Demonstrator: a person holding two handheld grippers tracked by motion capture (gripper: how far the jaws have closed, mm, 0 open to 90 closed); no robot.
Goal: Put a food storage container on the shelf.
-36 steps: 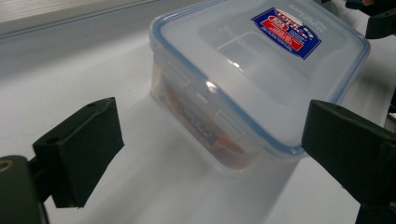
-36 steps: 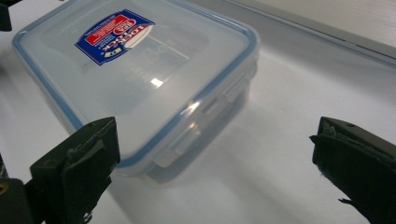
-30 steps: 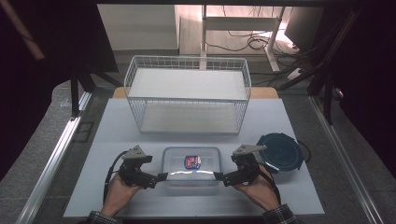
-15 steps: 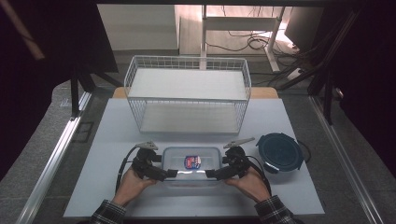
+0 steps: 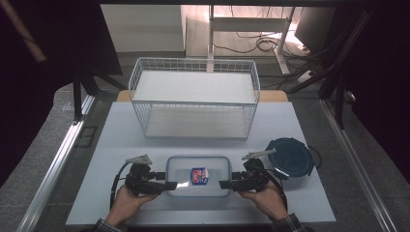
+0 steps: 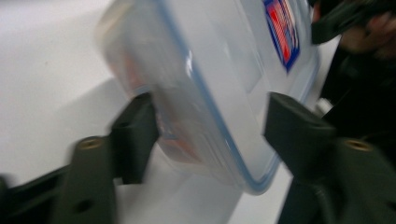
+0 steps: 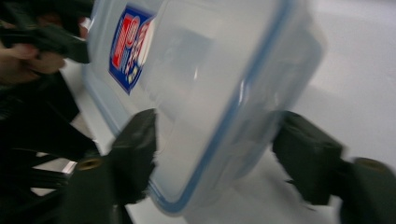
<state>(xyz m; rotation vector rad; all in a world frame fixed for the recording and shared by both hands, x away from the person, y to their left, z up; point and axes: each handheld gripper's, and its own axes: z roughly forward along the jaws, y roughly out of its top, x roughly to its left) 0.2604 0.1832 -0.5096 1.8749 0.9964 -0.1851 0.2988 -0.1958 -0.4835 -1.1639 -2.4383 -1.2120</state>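
A clear rectangular container [image 5: 198,166] with a blue-edged lid and a red and blue label [image 5: 198,175] lies on the white table near its front edge. My left gripper [image 5: 171,185] is at its left short end and my right gripper [image 5: 223,184] at its right short end. Both pairs of jaws have just been closing with the container between them. In the left gripper view the left gripper [image 6: 210,126] has one jaw against the container's [image 6: 201,84] underside and one on the lid. In the right gripper view the right gripper [image 7: 215,140] clamps the container [image 7: 210,70] the same way.
A white wire basket [image 5: 193,116] stands behind the container in the middle of the table. A round dark blue lid [image 5: 290,157] lies at the right, just behind my right hand. The table's front edge runs close under both hands.
Both grippers have moved in on the container's short ends and their jaws have narrowed around it. The container lies where it was.
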